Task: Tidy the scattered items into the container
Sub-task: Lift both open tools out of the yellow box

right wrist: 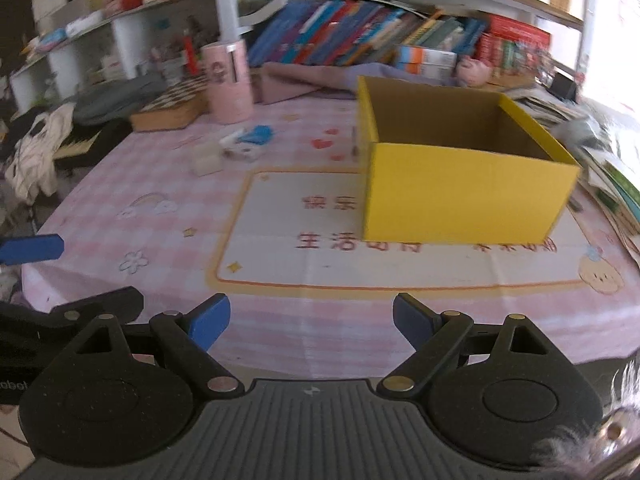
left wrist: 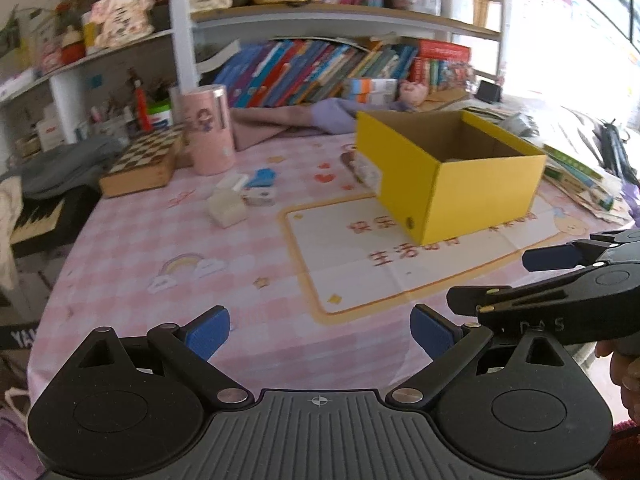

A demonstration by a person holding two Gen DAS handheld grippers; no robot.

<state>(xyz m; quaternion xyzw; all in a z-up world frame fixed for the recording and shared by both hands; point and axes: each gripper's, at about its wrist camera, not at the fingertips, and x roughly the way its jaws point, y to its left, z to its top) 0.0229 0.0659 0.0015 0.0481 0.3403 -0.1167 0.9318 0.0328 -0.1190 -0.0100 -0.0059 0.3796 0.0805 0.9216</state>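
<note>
Left claw [left wrist: 320, 336] wide, "DAS" on right claw [left wrist: 500, 276]

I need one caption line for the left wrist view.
Open left gripper faces a yellow box and small scattered items on a pink tablecloth.

I am looking into a lived-in home, most likely a child's study corner. White shelves [left wrist: 320, 16] behind the desk [left wrist: 200, 280] are crammed with colourful children's books [left wrist: 304, 68], and a soft toy [left wrist: 120, 12] sits on one. The desk wears a pink checked cartoon tablecloth [right wrist: 160, 208], with a folding chessboard [left wrist: 144, 160], a pink tin [left wrist: 208, 128] and loose clothes [right wrist: 36, 148] at its edge.
</note>
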